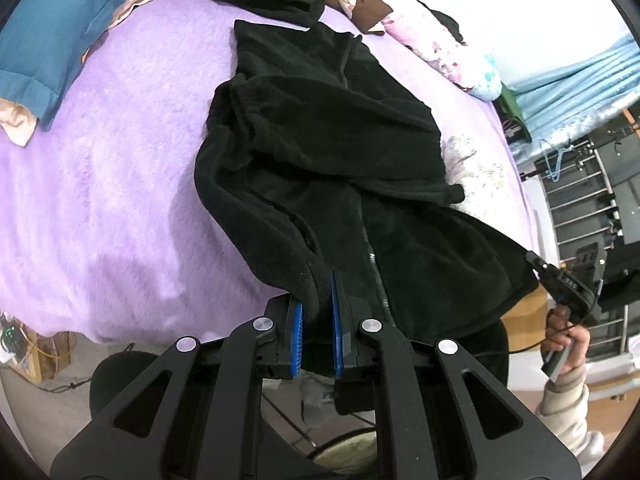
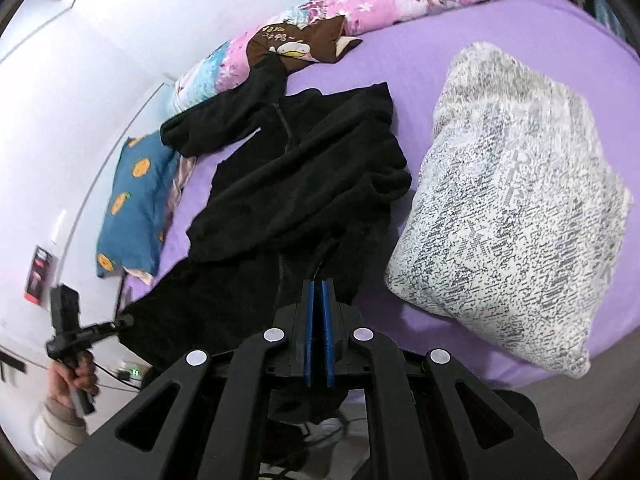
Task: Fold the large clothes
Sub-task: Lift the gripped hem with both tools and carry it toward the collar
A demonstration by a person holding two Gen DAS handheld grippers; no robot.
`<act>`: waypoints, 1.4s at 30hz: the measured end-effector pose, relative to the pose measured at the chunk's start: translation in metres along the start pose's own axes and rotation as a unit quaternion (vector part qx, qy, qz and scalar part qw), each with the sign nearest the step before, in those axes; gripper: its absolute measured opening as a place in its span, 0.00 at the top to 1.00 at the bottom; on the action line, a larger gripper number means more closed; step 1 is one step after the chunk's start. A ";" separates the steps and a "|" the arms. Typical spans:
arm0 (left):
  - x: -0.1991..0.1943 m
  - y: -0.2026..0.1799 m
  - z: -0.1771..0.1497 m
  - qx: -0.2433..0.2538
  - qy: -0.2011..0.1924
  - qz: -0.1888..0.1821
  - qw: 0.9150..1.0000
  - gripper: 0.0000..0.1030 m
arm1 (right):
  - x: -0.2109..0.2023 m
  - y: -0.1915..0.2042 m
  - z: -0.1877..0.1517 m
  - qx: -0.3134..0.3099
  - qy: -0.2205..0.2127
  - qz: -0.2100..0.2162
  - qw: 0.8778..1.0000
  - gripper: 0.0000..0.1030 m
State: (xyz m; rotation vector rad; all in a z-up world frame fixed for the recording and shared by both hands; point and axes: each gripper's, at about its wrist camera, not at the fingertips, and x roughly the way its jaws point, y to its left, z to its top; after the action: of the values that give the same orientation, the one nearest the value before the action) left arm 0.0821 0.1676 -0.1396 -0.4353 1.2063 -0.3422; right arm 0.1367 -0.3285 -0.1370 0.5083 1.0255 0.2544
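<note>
Black fleece zip jacket (image 1: pixel 328 168) is spread at frame centre on purple plush bed cover (image 1: pixel 120 168), sleeves folded across body. Hem corner at lower centre is clamped betw. blue pads of left hand-held gripper (image 1: pixel 318 312). Opp. hem corner is pinched by right hand-held gripper (image 2: pixel 319 300), jaws nearly closed on fabric. Speckled grey-white knit pillow (image 2: pixel 508 216) is seen right of jacket; blue pillow (image 2: pixel 132 196) at left.

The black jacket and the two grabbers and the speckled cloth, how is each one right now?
black fleece jacket: spread on purple bed, sleeves folded over front, zipper closed
left gripper: clamped on jacket hem
right gripper: shut on jacket hem
speckled grey-white garment: folded, beside jacket
</note>
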 end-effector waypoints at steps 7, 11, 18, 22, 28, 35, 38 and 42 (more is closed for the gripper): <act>-0.007 -0.009 0.011 0.006 -0.002 -0.008 1.000 0.90 | 0.002 -0.002 0.010 0.006 0.006 0.004 1.000 0.96; -0.010 -0.013 0.020 0.005 -0.002 -0.010 1.000 0.90 | 0.007 -0.010 0.018 0.028 0.015 0.011 0.999 0.96; -0.024 -0.021 0.047 0.003 -0.013 -0.008 1.000 0.90 | 0.004 -0.001 0.049 0.014 0.007 0.015 1.000 0.96; -0.029 -0.018 0.067 -0.008 -0.023 -0.011 1.000 0.90 | 0.006 0.001 0.070 0.015 0.003 0.018 1.000 0.96; -0.031 -0.013 0.111 -0.022 -0.035 -0.003 0.999 0.90 | 0.013 -0.003 0.109 0.031 -0.006 0.024 0.999 0.96; -0.018 -0.004 0.161 -0.028 -0.042 0.014 0.999 0.90 | 0.033 -0.007 0.150 0.045 -0.013 0.024 0.999 0.96; -0.008 0.004 0.181 -0.038 -0.042 0.024 0.998 0.90 | 0.044 -0.013 0.165 0.056 -0.014 0.022 0.998 0.96; 0.003 0.013 0.202 -0.045 -0.044 0.031 0.998 0.90 | 0.058 -0.020 0.185 0.062 -0.016 0.014 0.998 0.96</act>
State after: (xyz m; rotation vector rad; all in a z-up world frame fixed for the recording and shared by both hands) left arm 0.2742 0.2060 -0.0894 -0.4856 1.1491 -0.2137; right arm 0.3248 -0.3724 -0.1138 0.6372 1.0083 0.2080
